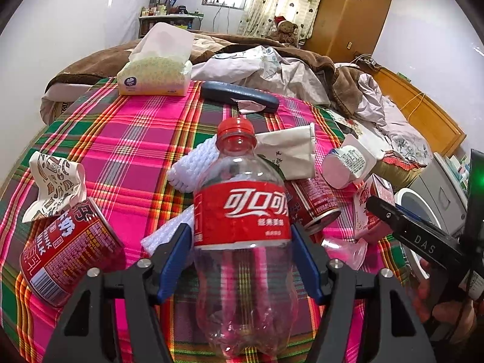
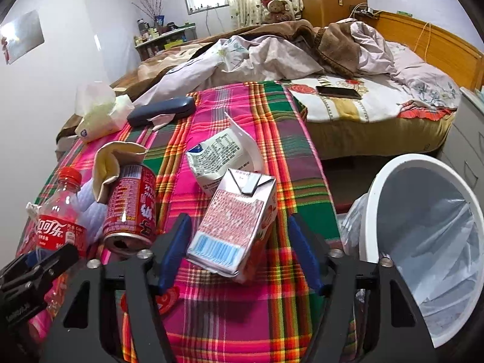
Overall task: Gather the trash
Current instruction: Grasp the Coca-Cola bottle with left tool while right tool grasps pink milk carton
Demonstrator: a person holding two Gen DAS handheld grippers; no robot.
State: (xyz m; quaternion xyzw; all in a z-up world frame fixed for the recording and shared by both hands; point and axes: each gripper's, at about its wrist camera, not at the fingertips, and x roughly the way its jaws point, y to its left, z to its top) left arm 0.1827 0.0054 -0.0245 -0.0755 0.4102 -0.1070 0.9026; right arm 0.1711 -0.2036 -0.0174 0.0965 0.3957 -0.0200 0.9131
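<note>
The left gripper (image 1: pixel 242 242) is clamped on the empty cola bottle (image 1: pixel 242 220), long axis running away over the plaid blanket (image 1: pixel 127 139), red cap toward the far edge. The right gripper (image 2: pixel 239 242) straddles the milk carton (image 2: pixel 234 220) near the blanket's right edge, folded top pointing away, pads not quite touching.

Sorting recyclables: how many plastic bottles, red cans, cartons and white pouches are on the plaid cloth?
plastic bottle: 1
red cans: 2
carton: 1
white pouch: 1
Total: 5
</note>
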